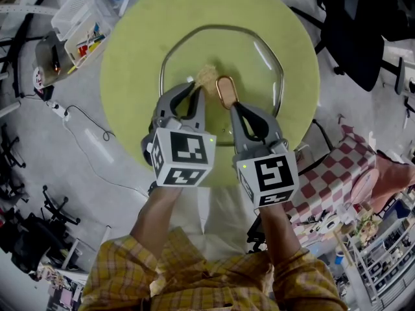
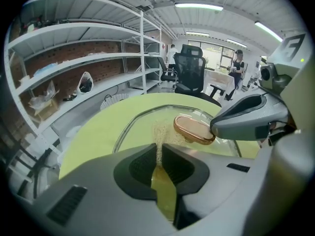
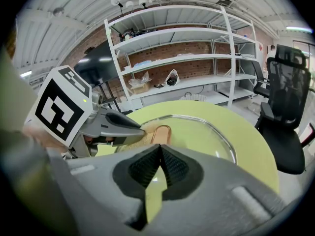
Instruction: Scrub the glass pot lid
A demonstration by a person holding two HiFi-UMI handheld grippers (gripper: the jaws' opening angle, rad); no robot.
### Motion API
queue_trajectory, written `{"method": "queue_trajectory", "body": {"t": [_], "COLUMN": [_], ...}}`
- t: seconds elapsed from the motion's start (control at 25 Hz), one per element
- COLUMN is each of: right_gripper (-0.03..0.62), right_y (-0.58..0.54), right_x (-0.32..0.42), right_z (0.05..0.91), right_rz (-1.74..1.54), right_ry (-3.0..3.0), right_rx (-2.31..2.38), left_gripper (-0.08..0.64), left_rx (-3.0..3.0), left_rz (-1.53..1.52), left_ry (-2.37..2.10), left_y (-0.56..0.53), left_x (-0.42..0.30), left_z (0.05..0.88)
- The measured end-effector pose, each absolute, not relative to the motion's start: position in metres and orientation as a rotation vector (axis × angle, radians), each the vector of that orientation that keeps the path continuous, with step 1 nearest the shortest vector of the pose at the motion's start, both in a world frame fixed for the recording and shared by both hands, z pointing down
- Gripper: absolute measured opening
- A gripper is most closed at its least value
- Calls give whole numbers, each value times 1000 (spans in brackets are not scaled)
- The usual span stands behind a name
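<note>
Beige scrub pad (image 1: 206, 75) is pinched flat between the jaws of my left gripper (image 1: 196, 88), with its far end against the glass pot lid (image 1: 259, 60). The lid lies on the round yellow-green table (image 1: 139, 50). Just right of the pad sits the lid's copper-coloured handle (image 1: 226, 89). My right gripper (image 1: 235, 107) has its jaws closed together, tips touching the handle's near end. The marker cubes (image 1: 185, 153) show black-and-white square patterns.

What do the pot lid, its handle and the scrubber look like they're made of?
Pot lid: clear glass, the green table shows through; shiny, metal-looking rim.
Handle: glossy copper colour, metal or plated plastic, can't tell.
Scrubber: beige, coarse loose fibres, possibly loofah or synthetic.
</note>
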State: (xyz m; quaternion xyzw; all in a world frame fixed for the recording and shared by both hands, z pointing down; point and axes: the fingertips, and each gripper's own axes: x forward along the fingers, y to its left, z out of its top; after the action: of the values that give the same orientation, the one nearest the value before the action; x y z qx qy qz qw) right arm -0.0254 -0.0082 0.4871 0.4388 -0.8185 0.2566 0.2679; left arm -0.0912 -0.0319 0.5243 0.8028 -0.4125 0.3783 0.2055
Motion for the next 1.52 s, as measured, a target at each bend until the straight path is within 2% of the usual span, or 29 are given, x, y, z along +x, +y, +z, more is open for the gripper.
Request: {"method": "queue_trajectory", "body": {"t": [1.52], "right_gripper": [-2], "right_y": [-8], "right_x": [-23], "right_z": [488], "right_rz": [710], "right_ry": [-2198], "right_rx": [1173], "left_gripper": [40], "left_rx": [2166], "left_rz": [1036], "left_ry": [-1222], "left_y": [-68], "left_x": [-127], "left_z": [534]}}
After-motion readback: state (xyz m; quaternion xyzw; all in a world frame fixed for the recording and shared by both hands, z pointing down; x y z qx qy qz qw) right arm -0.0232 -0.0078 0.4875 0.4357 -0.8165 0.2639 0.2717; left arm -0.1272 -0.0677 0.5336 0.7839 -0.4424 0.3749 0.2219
